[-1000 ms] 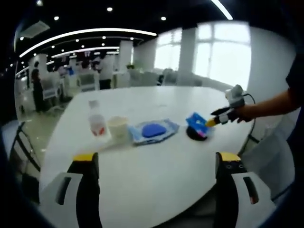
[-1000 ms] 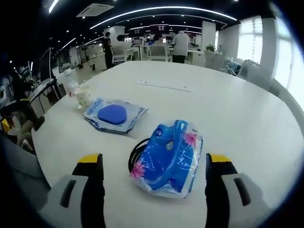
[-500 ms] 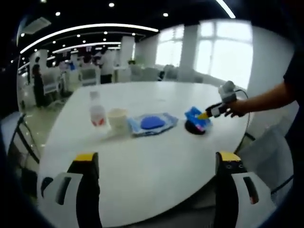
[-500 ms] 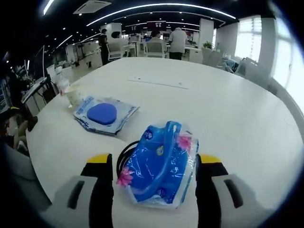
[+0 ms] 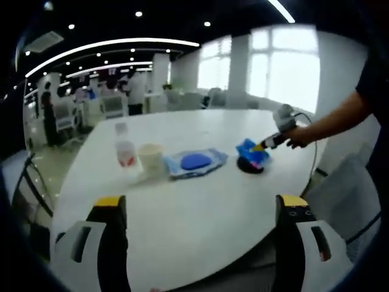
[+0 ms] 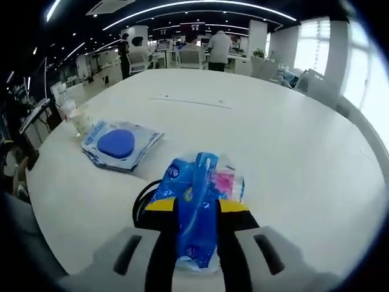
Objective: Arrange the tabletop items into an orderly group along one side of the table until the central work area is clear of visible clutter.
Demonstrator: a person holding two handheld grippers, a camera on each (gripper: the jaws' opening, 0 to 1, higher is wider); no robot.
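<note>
The right gripper [image 6: 196, 210] has just squeezed onto the blue tissue pack [image 6: 197, 201], pinching it over a black ring [image 6: 143, 204]; the left gripper [image 5: 197, 210] is hanging wide open, empty. Beyond, a wipes packet [image 6: 115, 144], cup [image 5: 151, 159] and bottle [image 5: 124, 151] are waiting, contents unclear; most tidying remains.
</note>
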